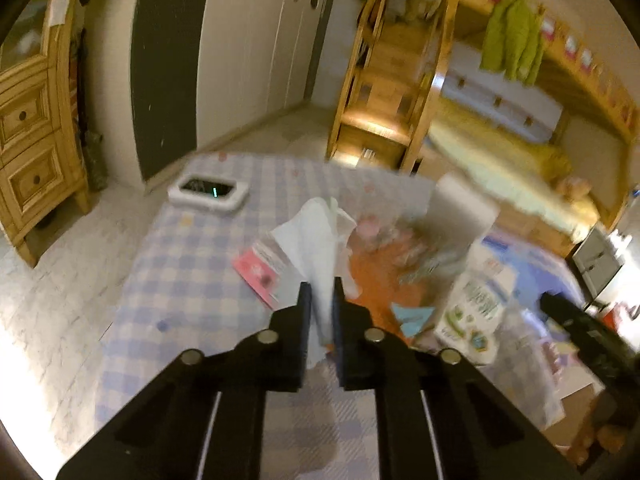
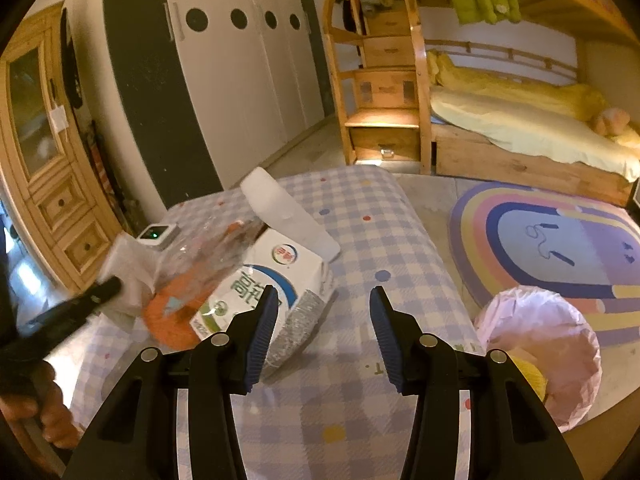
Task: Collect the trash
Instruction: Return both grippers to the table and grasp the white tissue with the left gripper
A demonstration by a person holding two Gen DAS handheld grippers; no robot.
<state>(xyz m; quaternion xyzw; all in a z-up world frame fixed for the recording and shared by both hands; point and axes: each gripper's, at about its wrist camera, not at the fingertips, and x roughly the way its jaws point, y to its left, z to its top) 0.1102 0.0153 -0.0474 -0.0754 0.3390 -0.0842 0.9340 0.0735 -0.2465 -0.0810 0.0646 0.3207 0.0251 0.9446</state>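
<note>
Now your left gripper [image 1: 321,292] is clenched on a tissue [image 1: 316,236] above the checkered desk [image 1: 180,256]; your right gripper [image 2: 324,306] hangs released beside the carton [image 2: 276,276], near the bin [image 2: 540,344].

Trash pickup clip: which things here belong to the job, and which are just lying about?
Job: white tissue clamped in the left gripper; milk carton, clear plastic wrapper, pink card, pink-lined bin; right gripper open.
Lying about: small white device, rainbow rug, green jacket.

Checked tablecloth [image 2: 360,216] — milk carton [image 2: 276,280], pink packet [image 1: 260,272], white device [image 1: 208,192].
</note>
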